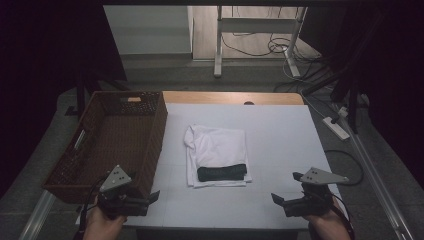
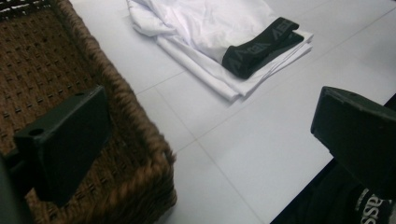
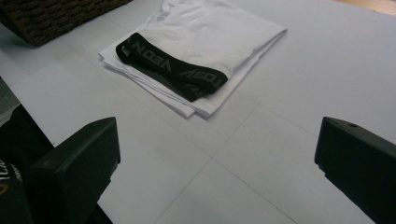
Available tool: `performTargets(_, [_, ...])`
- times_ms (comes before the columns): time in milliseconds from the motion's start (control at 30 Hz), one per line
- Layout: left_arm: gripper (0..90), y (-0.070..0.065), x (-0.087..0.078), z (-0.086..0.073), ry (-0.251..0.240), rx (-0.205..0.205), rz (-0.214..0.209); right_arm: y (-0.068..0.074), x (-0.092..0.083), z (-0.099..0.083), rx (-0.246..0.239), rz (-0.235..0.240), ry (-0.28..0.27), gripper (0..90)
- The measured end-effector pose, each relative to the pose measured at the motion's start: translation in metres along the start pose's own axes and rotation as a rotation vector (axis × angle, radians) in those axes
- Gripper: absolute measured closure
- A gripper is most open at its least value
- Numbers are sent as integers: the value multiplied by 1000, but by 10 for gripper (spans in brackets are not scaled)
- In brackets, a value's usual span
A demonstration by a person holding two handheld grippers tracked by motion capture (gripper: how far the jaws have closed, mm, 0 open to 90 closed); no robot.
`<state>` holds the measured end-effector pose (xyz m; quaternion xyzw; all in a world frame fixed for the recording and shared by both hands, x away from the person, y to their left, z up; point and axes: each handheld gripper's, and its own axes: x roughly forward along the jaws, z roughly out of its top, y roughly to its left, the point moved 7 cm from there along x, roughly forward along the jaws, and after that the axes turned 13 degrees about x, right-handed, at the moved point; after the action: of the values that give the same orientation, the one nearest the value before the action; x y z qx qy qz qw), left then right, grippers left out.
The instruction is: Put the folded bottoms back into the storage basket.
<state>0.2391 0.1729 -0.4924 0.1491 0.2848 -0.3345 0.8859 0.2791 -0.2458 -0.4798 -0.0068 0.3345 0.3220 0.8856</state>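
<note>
A folded white garment [image 1: 217, 152] [image 2: 210, 32] [image 3: 205, 37] with a black lettered waistband [image 1: 222, 172] [image 2: 261, 46] [image 3: 173, 70] lies in the middle of the white table [image 1: 280, 135]. A brown woven basket [image 1: 115, 140] [image 2: 56, 93] stands at the table's left side. My left gripper [image 1: 147, 200] [image 2: 210, 140] is open at the front left corner, beside the basket's near corner, with nothing between its jaws. My right gripper [image 1: 285, 202] [image 3: 215, 163] is open near the front right edge, empty, pointing towards the garment.
The basket's corner [image 3: 51, 18] shows at the far left of the right gripper view. A wooden strip [image 1: 232, 97] runs along the table's far edge. Beyond it are a desk frame [image 1: 257, 40] and cables [image 1: 277, 47] on the floor; a power strip [image 1: 336, 127] lies at the right.
</note>
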Motion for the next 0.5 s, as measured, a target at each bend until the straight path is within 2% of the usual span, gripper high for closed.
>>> performTargets(233, [0, 0, 8, 8, 22, 7, -4, 1, 5, 2, 7, 13, 5, 11])
performTargets(267, [0, -1, 11, 9, 32, 12, 10, 2, 6, 2, 5, 19, 9, 11])
performTargets(367, [0, 0, 12, 12, 31, 17, 11, 2, 8, 3, 1, 21, 9, 11])
performTargets(400, [0, -1, 13, 14, 19, 8, -8, 3, 10, 4, 0, 26, 7, 11])
performTargets(500, [0, -3, 17, 18, 18, 17, -21, 4, 13, 6, -12, 29, 10, 11])
